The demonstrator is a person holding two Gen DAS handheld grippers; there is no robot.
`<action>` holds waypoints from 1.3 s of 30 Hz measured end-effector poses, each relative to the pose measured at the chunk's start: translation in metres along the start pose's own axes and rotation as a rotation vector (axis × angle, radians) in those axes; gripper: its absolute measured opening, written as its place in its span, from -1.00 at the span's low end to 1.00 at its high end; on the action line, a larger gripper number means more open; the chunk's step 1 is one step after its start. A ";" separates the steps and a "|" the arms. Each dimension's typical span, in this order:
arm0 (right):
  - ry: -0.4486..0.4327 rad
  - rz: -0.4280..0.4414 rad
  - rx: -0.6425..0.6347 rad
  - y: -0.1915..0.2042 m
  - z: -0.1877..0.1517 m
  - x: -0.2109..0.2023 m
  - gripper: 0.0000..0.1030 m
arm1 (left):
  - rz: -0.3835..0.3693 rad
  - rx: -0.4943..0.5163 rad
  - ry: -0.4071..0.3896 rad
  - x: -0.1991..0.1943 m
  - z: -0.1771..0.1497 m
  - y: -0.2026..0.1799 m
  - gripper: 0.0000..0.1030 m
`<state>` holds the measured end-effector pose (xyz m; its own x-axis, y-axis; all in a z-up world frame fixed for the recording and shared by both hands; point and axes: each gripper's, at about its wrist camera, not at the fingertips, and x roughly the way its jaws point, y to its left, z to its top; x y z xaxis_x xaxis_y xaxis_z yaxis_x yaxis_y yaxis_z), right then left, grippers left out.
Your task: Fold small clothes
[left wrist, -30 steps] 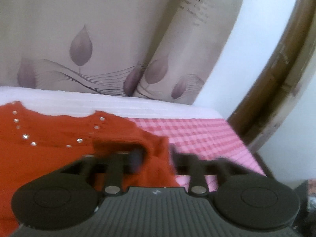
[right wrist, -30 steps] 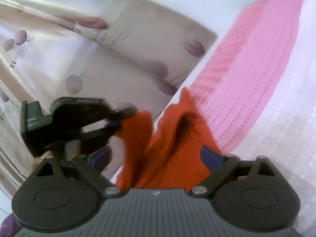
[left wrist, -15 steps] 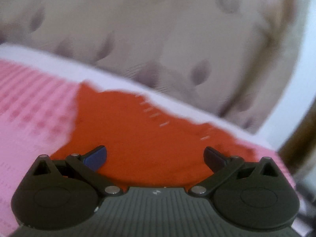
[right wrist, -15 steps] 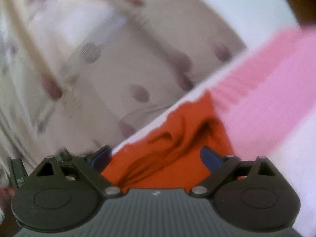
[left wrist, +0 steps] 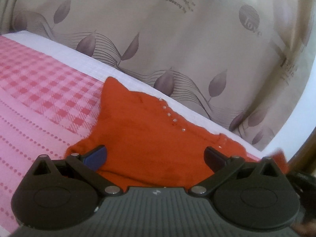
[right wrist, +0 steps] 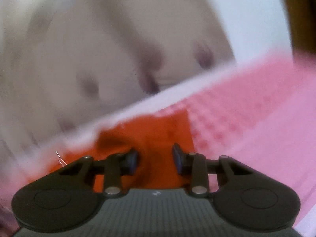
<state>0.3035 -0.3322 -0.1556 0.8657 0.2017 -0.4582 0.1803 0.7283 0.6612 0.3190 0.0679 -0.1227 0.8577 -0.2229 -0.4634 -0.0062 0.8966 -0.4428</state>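
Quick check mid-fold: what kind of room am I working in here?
Probably a bedroom: the orange studded top lies on a pink checked bedspread, with a beige leaf-print curtain hanging right behind it.

Obstacle: leaf-print curtain point(left wrist: 177, 45) at 12 o'clock, behind bed edge. Free passage: pink checked bedcover point(left wrist: 39, 90), 9 to 10 o'clock.

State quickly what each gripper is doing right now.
Left gripper: open wide, holding nothing, over the orange top.
Right gripper: partly open, holding nothing.
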 end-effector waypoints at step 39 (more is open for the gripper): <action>0.163 -0.098 -0.506 0.032 -0.015 0.003 0.23 | 0.225 -0.042 -0.079 -0.009 0.006 0.012 0.38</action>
<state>0.3051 -0.2984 -0.1448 0.7649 0.1866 -0.6166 -0.0257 0.9652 0.2601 0.3144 0.0832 -0.1192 0.8697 0.0130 -0.4934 -0.2221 0.9031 -0.3677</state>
